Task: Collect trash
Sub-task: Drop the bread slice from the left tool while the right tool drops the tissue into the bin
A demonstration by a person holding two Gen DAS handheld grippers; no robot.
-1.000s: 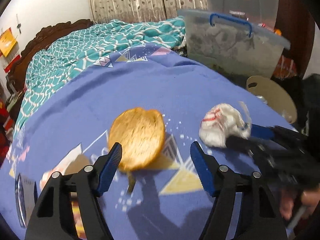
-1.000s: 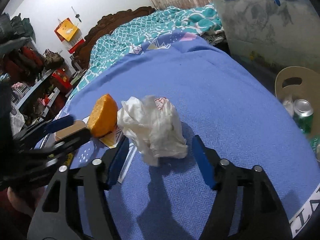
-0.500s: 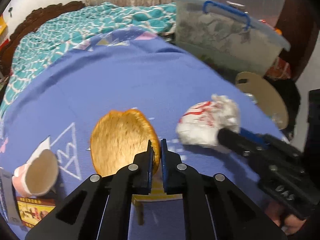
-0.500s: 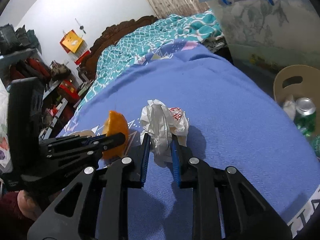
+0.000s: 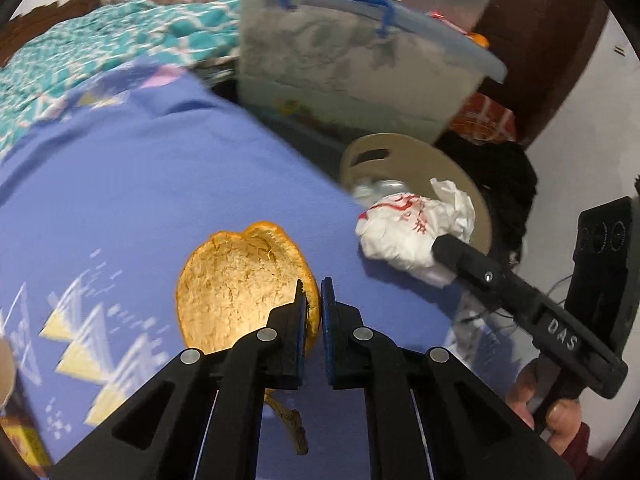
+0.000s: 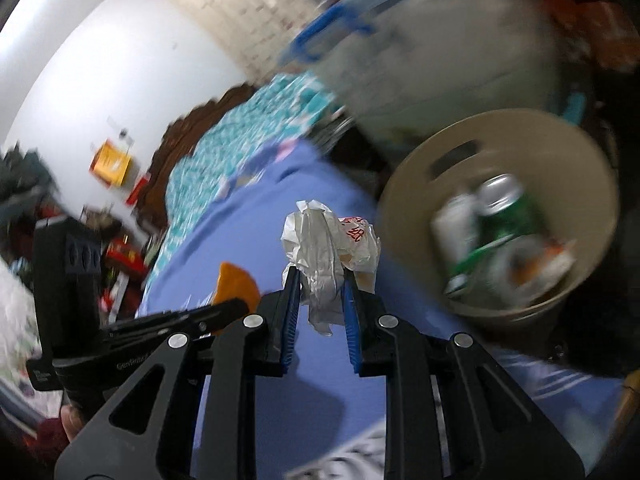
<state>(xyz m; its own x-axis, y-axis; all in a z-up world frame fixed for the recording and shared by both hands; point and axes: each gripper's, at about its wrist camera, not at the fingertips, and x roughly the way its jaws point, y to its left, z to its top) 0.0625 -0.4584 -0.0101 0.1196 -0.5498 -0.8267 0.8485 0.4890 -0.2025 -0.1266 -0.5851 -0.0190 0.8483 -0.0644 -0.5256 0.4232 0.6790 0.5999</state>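
Observation:
My left gripper [image 5: 311,286] is shut on the edge of an orange peel [image 5: 240,280], a large cupped piece held above the blue bedsheet [image 5: 140,184]. In the right wrist view my right gripper [image 6: 319,276] is shut on a crumpled white wrapper [image 6: 328,240] with red print. That wrapper [image 5: 412,232] shows in the left wrist view too, at the tip of the right gripper, just in front of the beige trash bin [image 5: 460,172]. The peel [image 6: 234,282] shows left of the wrapper in the right wrist view. The bin [image 6: 400,208] stands right of the bed with trash inside.
A green can [image 6: 504,216] and other litter lie in the bin. A large clear storage box [image 5: 360,64] with a blue handle stands behind it. A teal patterned blanket [image 5: 80,44] covers the far bed. A person's fingers [image 5: 560,424] grip the right tool's handle.
Both grippers went from open to shut, the left on the peel and the right on the wrapper. Both then lifted and swung right toward the bin, which now looks much nearer.

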